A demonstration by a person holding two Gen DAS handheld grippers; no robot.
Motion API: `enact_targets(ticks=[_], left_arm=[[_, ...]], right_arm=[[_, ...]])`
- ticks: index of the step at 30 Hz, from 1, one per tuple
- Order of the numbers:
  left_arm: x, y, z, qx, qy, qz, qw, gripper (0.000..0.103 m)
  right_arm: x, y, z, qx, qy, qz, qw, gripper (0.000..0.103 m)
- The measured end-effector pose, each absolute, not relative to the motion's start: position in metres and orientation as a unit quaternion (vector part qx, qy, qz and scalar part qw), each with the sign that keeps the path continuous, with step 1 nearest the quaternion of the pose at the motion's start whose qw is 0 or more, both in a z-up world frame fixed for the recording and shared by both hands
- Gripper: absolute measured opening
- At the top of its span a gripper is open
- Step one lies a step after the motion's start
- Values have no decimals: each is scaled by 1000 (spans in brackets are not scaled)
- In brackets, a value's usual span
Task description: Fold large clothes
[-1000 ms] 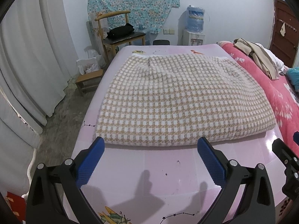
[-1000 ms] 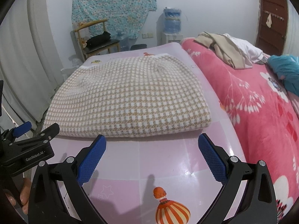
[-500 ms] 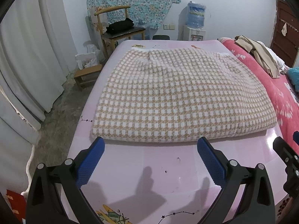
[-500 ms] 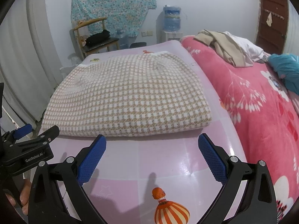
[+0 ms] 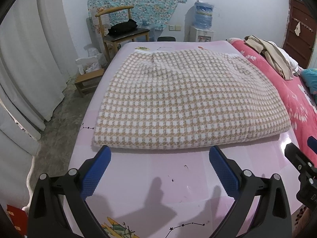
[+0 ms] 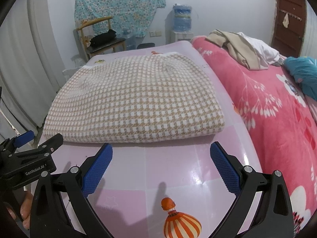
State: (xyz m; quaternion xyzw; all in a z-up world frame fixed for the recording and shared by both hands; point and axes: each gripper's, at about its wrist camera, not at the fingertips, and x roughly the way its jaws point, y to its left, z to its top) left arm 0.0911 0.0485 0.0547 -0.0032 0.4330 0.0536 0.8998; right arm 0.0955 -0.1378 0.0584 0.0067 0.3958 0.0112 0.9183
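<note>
Checks of tan and white cover the folded blanket (image 5: pixel 188 103), which lies flat on the pink mat (image 5: pixel 158 178) straight ahead of both my tongs, its near folded edge just beyond the blue pads. My left tongs (image 5: pixel 158 170) stand wide apart and hold nothing, hovering over the bare mat. My right tongs (image 6: pixel 161 164) are just as wide and equally empty, with a red and orange striped balloon picture (image 6: pixel 179 220) printed on the mat between and below their fingers. In the right view my left tongs show again at the left edge, and the white lettering on their black body reads "GenRobot.AI" (image 6: pixel 34 170); my own fingers (image 6: pixel 24 212) grip the handle beneath it. In the left view a plane drawing (image 5: pixel 116 228) and a dotted star line (image 5: pixel 186 225) are printed on the mat low between the fingers.

To the right of the right tongs runs a pink flowered bedspread (image 6: pixel 277 119) with a beige garment (image 6: pixel 237 47) and something teal (image 6: pixel 305 73) heaped on it. Far ahead, past the blanket, stand a wooden chair (image 5: pixel 118 31) with a black bundle (image 5: pixel 122 26) on its seat, a water dispenser (image 5: pixel 202 25), and a teal flowered cloth (image 5: pixel 138 0) on the wall. White curtains (image 5: pixel 29 59) hang to the left of the left tongs.
</note>
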Motion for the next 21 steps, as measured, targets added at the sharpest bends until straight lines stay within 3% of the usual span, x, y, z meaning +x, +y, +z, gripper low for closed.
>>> enact_targets(ticks=[21], left_arm=[[92, 46, 55, -5, 435, 48, 899, 97]], right_arm=[[96, -136, 58, 4, 396, 15, 918, 95]])
